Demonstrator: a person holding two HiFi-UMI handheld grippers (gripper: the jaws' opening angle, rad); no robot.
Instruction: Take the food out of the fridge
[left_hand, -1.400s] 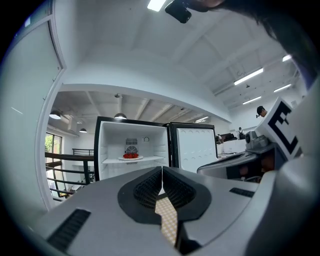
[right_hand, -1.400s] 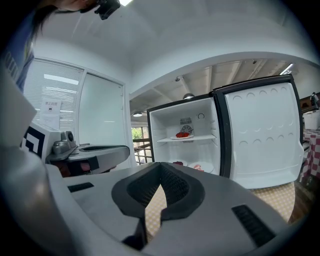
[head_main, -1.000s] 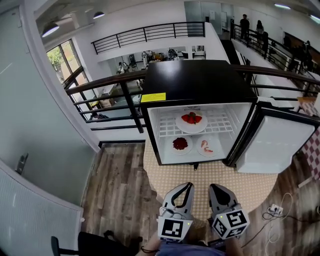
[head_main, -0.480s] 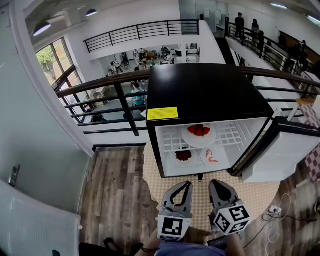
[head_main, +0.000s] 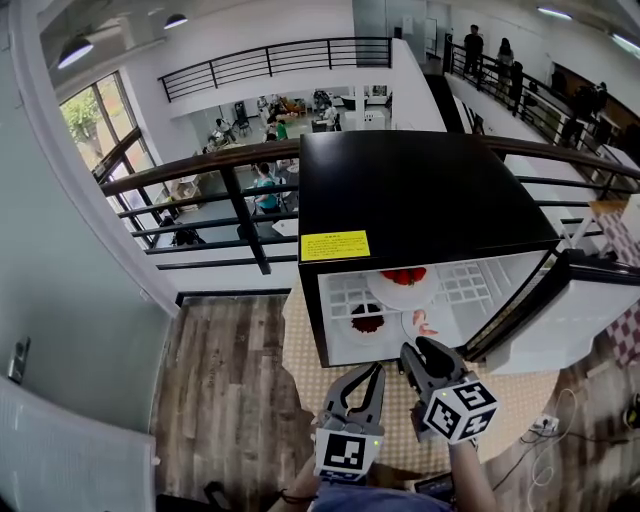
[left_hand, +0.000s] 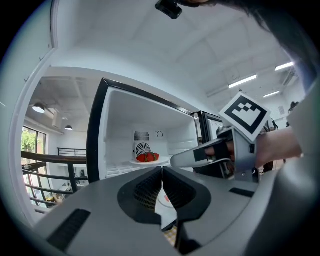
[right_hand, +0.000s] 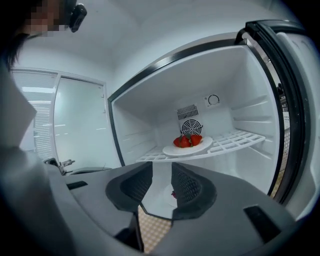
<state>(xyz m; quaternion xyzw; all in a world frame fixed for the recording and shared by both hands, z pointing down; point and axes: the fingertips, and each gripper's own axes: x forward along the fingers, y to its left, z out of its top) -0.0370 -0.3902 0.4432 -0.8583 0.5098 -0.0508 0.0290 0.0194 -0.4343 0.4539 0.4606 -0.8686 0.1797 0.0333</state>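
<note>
This is a mezzanine in a large open-plan office or lab building. At 11 o'clock a black railing (head_main: 200, 175) overlooks a lower floor (head_main: 290, 105) where people sit at desks. Tall windows (head_main: 85, 125) stand at 10 o'clock, a railed upper walkway (head_main: 520, 90) runs at 1 o'clock, and the wood-plank flooring (head_main: 230, 370) lies at 7 o'clock.

**Left claw** (head_main: 376, 372): grey moulded shell with two curved fingers, faced with black ribbed pads (left_hand: 145, 187). At its rear sits a cube (head_main: 347, 455) printed with black-and-white square markers.

**Right claw** (head_main: 415, 350): the same grey shell and black ribbed facing, with its own marker cube (head_main: 460, 410) and black recessed slots (right_hand: 258, 216) in the housing. Its jaws are opening, with nothing between them.

**Person:** wears a blue-grey garment (head_main: 375, 497) and a dark band (head_main: 290, 497) at the wrist.
</note>
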